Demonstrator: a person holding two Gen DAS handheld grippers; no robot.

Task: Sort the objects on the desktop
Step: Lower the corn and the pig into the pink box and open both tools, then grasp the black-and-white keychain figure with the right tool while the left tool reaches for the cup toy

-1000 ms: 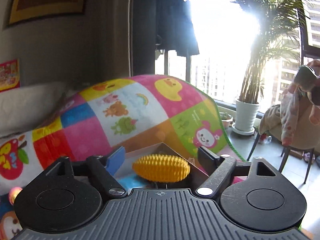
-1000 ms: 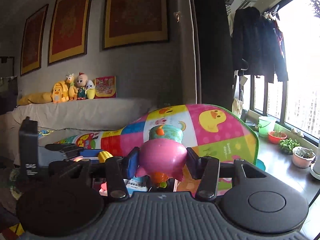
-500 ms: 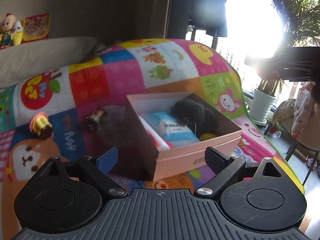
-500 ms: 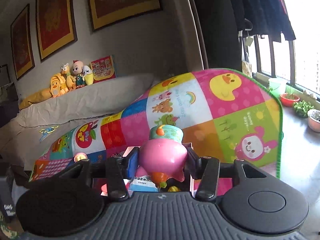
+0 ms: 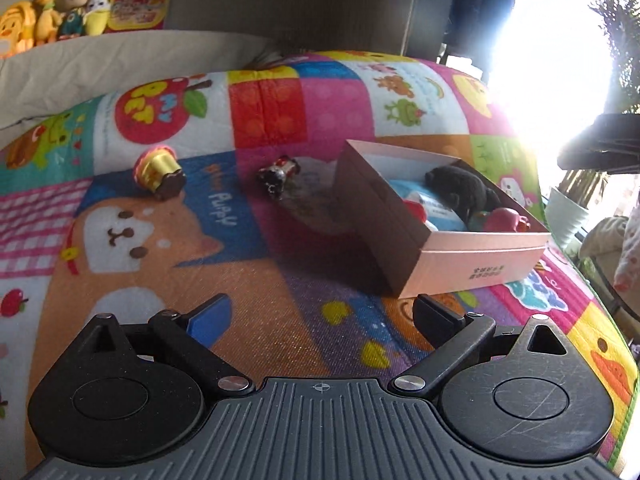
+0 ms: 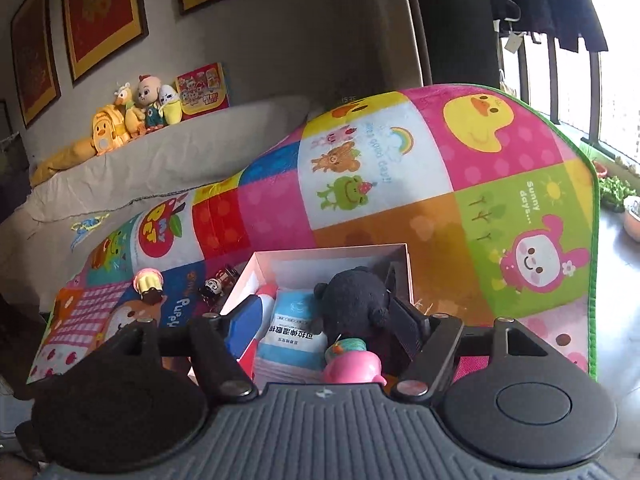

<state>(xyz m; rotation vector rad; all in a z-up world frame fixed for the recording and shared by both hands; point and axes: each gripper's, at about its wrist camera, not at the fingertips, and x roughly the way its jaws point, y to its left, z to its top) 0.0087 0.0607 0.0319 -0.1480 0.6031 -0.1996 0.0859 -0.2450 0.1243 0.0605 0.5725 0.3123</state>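
A pink cardboard box (image 5: 472,268) sits on the colourful play mat; it also shows in the right wrist view (image 6: 280,264). In it lie a black plush (image 6: 356,304), a blue-white packet (image 6: 292,332) and a pink pig toy (image 6: 352,368), which also shows in the left wrist view (image 5: 506,218). My right gripper (image 6: 320,320) is open just above the box, the pig toy below it. My left gripper (image 5: 320,316) is open and empty over the mat, in front of the box. A cupcake toy (image 5: 158,168) and a small dark figure toy (image 5: 278,172) lie on the mat left of the box.
The play mat (image 5: 280,272) drapes over a raised surface, its green edge (image 6: 594,200) at the right. A grey sofa with plush dolls (image 6: 136,108) stands behind. Potted plants (image 5: 568,212) stand by the window at the right.
My right gripper has opened and the pink pig toy now lies in the box. My left gripper, which held a yellow spiky toy a second ago, is empty and has drawn back from the box.
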